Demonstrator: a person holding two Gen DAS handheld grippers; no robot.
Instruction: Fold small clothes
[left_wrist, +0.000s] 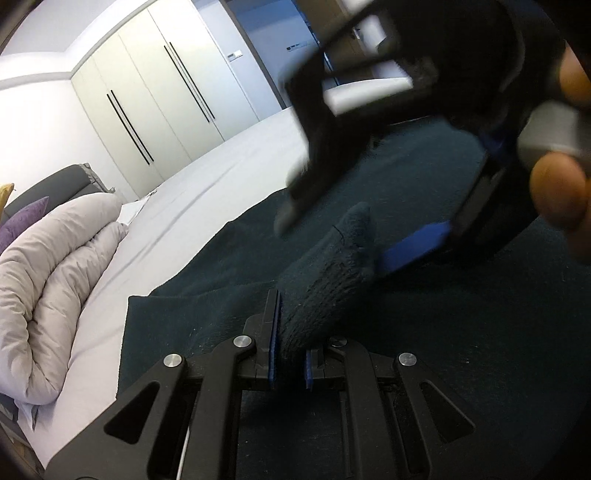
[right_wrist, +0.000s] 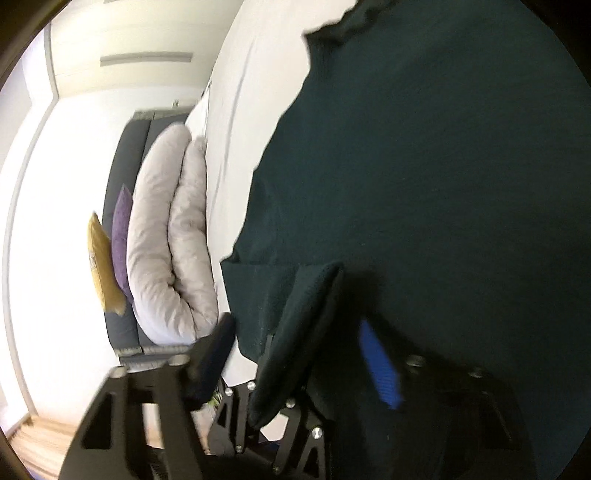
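Clamping a dark sock (left_wrist: 325, 280), the left hand-held gripper (left_wrist: 291, 363) sits above the teal cloth (left_wrist: 424, 184); the right hand-held gripper (right_wrist: 295, 354) hovers wide above that cloth.

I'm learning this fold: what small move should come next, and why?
Probably bring the right claw onto the sock's free tip: the left claw pinches only its cuff end, the right claw is open just above, and the toe pokes up loose over the dark cloth.

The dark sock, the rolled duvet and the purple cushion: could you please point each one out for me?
dark sock (left_wrist: 325, 280), left wrist view, its fuzzy middle.
rolled duvet (right_wrist: 162, 236), right wrist view, its outer fold.
purple cushion (right_wrist: 121, 229), right wrist view, its face.
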